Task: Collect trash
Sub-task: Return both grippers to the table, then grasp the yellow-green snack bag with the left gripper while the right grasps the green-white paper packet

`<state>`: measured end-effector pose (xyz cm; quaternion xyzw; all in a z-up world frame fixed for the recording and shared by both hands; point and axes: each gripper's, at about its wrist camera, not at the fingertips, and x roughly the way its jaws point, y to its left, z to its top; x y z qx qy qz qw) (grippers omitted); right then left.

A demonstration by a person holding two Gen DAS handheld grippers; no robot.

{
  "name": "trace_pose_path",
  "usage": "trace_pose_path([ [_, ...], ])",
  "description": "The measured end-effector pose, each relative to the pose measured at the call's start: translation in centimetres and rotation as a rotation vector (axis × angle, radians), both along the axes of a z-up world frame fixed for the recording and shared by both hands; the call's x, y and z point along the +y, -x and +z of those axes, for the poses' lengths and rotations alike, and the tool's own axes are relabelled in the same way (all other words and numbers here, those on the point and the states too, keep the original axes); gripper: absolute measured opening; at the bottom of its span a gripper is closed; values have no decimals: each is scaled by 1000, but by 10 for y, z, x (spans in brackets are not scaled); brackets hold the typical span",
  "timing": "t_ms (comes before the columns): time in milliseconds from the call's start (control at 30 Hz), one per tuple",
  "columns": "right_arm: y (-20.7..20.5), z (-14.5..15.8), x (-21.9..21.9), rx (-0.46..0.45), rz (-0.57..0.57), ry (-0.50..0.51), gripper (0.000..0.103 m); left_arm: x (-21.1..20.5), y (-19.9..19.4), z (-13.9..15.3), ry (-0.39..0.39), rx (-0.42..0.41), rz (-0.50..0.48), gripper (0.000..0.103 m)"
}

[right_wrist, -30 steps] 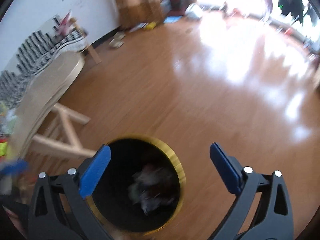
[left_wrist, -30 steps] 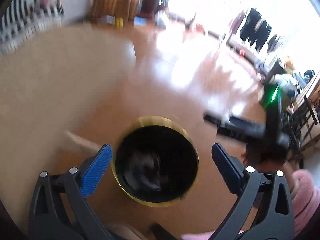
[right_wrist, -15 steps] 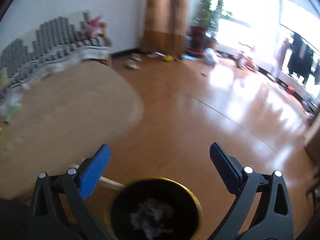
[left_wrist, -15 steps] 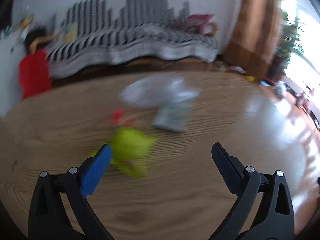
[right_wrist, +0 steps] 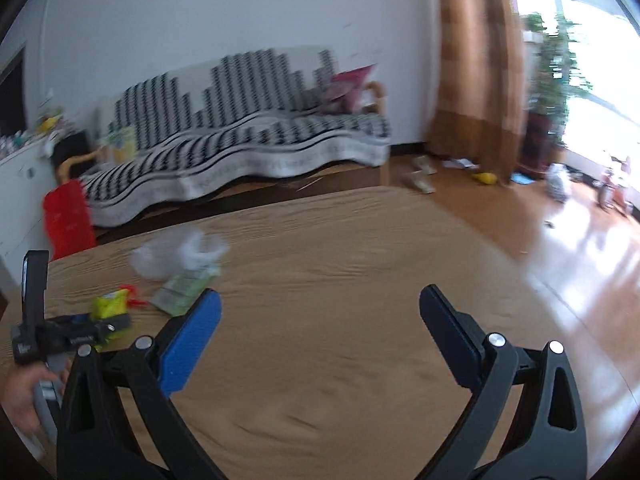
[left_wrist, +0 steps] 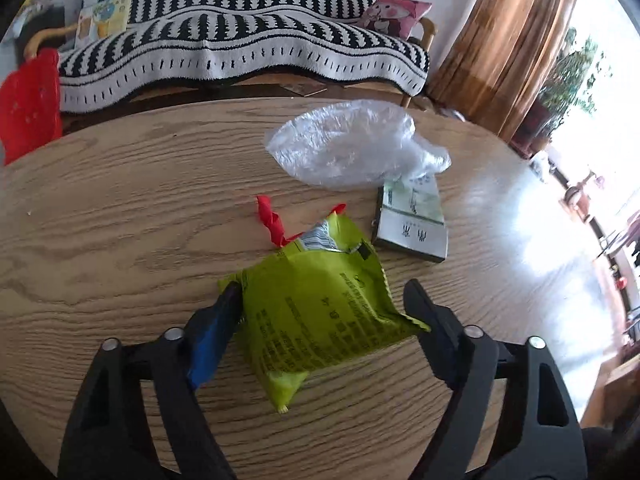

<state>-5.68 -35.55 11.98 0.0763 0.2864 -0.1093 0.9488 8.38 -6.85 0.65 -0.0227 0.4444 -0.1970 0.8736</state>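
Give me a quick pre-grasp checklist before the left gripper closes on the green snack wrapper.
1. left gripper open: ok.
2. green snack wrapper between its fingers: ok, both fingers flank it.
3. Wrapper lies apart from the red scrap: cannot tell; they meet or overlap at the wrapper's far end.
4. clear plastic bag and white-green packet outside the closing path: ok.
5. right gripper open and empty: ok.
6. Trash bin in sight: not ok, neither view shows it.

Home living room (striped sofa (left_wrist: 240,40), curtains (left_wrist: 500,40)).
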Motion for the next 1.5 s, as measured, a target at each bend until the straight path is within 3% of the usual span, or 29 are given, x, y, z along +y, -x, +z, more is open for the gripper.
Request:
trace_pose_path([
  [200,-92,-23,74,60,94,-2,96,23,4,15,-5,-40,27,71],
  [333,-121,-44,106,147,163,-13,96,49,3,24,-77,-104,86,71],
  [733,-180,-93,159,301,147,141,96,94,-10,15,-113,-89,174,71],
  [800,-184,-101,158,329,144,174,96,97,-9,15,-110,-90,180,71],
  [1033,-179,-106,125,359,190,95,96,109,-9,16,-115,-88,207,71],
  [1133,-171,-109,99,370,177,15,96,110,-8,15,-110,-77,204,71],
  [1233,-165,-109,86,368,215,19,96,108,-6,16,-108,-80,195,71],
  [1300,-160,-105,83,346,252,18,79,105,-4,18,-101,-85,192,71],
  [1333,-157,-102,84,328,275,24,55,105,-3,20,-97,-88,191,71],
  [1500,-143,-95,80,318,320,-1,54,95,3,27,-81,-106,186,71],
])
